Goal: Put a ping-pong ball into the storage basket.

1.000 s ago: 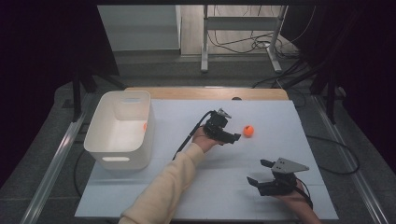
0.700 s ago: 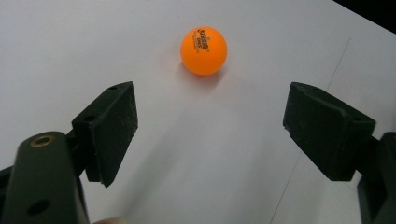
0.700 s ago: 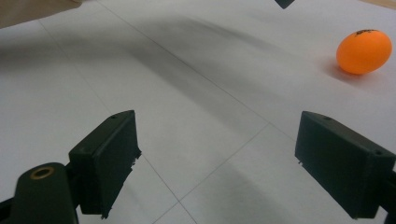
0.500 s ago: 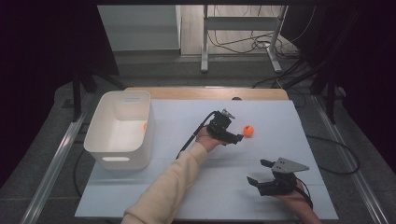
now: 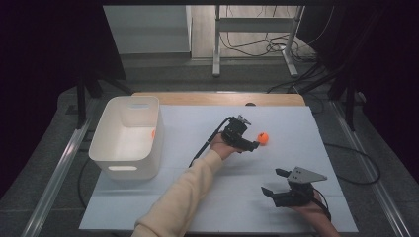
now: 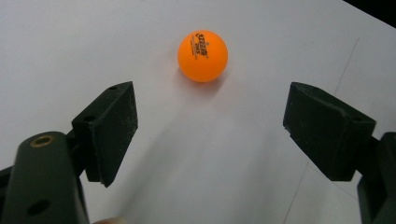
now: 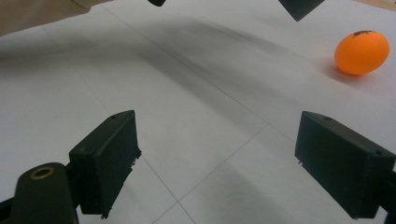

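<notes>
- The ball [image 6: 202, 55] is a small, smooth orange sphere with dark print on top (too small to read); in the left gripper view it sits at the upper middle of the frame on the white sheet, casting a soft shadow beneath it.
- In the high view the ball [image 5: 263, 138] lies just right of centre, just beyond the tips of the left gripper [image 5: 249, 144], apart from them.
- The left gripper [image 6: 210, 133] has its two matte black, blocky jaws standing wide apart, with nothing between them; the ball lies ahead of the gap, untouched.
- The right gripper [image 5: 275, 183], at the lower right of the high view, is likewise spread wide with nothing held; it carries a flat grey three-cornered plate on top.
- In the right gripper view the ball [image 7: 362, 52] appears at the upper right edge, well away from that gripper's [image 7: 217, 163] jaws.
- The sheet [image 5: 197, 197] covering the table is white and smooth, crossed by thin straight lines.
- A white plastic bin [image 5: 118, 168] with rounded corners and a slot handle stands at the left of the high view, well apart from the ball.
</notes>
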{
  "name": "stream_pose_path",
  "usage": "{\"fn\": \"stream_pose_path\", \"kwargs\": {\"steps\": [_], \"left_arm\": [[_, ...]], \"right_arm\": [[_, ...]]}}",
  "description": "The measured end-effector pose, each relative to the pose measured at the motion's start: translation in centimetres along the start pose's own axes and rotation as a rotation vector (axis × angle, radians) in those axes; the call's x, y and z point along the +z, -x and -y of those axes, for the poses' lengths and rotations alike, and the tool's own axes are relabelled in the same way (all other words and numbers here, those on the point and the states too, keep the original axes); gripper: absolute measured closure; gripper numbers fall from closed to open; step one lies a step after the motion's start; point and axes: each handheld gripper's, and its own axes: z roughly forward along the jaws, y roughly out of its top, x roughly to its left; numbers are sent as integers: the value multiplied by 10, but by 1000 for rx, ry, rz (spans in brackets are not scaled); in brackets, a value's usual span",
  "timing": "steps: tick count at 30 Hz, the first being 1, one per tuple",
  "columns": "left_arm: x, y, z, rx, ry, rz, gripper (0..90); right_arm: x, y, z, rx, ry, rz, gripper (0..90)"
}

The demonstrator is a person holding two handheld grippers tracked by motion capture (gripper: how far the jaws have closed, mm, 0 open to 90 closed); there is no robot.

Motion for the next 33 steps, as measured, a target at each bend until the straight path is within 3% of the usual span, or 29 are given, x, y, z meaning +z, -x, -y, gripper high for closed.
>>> {"fn": "stream_pose_path", "kwargs": {"steps": [33], "left_arm": [[24,1,-5,1,-37,6,184]], "right_arm": [[0,0,0,-6,-2,-4,140]]}}
